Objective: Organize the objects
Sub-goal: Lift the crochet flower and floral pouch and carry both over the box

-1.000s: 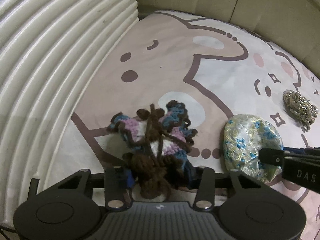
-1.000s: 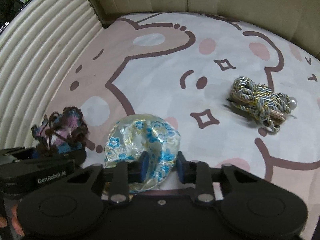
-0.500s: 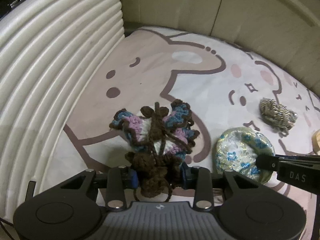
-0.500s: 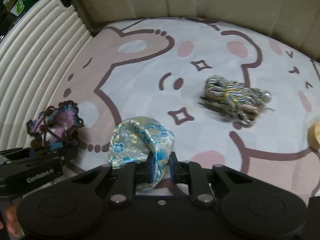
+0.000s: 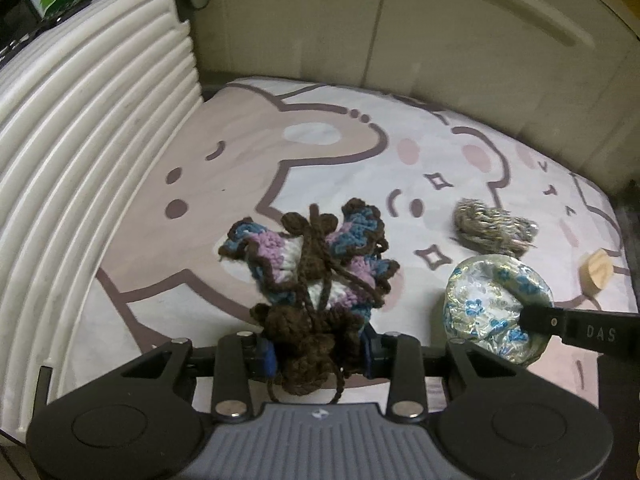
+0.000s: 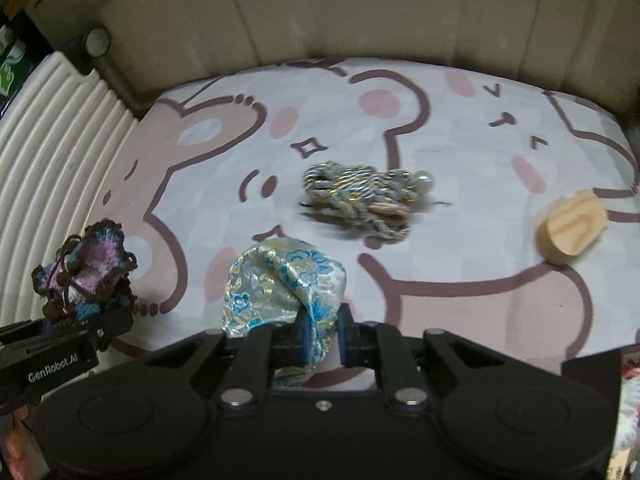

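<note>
My left gripper (image 5: 318,350) is shut on a crocheted butterfly (image 5: 316,264) of brown, purple and blue yarn and holds it above the cartoon mat (image 5: 320,152). The butterfly also shows at the left of the right wrist view (image 6: 86,272). My right gripper (image 6: 322,332) is shut on a brocade scrunchie (image 6: 280,284), white with blue flowers, lifted off the mat; it also shows in the left wrist view (image 5: 494,304). A grey-gold braided cord ornament (image 6: 360,200) lies on the mat beyond it.
A wooden block (image 6: 572,230) lies at the mat's right side. A white ribbed board (image 5: 80,184) runs along the left. A beige wall (image 6: 360,12) stands behind the mat. A patterned item (image 6: 628,412) is at the right edge.
Both grippers have risen and pulled back from the mat, lifting the butterfly and the scrunchie. The right gripper closed tighter on the scrunchie. The wooden block has come into view.
</note>
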The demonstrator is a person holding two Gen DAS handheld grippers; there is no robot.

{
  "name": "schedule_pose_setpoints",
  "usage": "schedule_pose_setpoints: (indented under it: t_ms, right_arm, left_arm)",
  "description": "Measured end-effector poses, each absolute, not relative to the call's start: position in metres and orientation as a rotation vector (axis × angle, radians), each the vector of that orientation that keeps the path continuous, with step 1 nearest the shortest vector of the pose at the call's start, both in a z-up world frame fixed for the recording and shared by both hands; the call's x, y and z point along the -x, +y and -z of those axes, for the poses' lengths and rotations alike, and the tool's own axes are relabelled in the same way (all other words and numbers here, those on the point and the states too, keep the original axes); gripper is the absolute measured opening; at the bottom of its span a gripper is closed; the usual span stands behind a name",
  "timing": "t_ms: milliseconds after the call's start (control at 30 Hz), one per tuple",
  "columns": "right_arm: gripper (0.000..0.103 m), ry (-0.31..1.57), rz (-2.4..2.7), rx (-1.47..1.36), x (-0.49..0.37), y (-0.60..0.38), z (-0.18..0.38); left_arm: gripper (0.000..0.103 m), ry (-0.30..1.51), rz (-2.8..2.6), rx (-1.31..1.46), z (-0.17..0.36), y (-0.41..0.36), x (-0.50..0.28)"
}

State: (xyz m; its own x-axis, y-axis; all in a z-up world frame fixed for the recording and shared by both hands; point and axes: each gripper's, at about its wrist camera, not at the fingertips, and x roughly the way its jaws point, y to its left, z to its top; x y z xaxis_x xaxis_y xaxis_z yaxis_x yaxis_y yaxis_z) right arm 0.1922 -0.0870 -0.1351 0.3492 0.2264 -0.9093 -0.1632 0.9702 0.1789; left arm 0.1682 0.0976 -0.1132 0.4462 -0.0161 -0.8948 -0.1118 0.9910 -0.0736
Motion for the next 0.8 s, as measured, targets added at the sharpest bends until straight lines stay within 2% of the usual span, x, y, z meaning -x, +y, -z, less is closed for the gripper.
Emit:
schedule_pose_setpoints:
  t_ms: [800]
  right_arm:
    - [0.014,1.038,-0.157,-0.182,-0.163,-0.185,0.071]
  left_arm:
    - [0.038,0.967,0.061,0.07,0.063,0.013,-0.149]
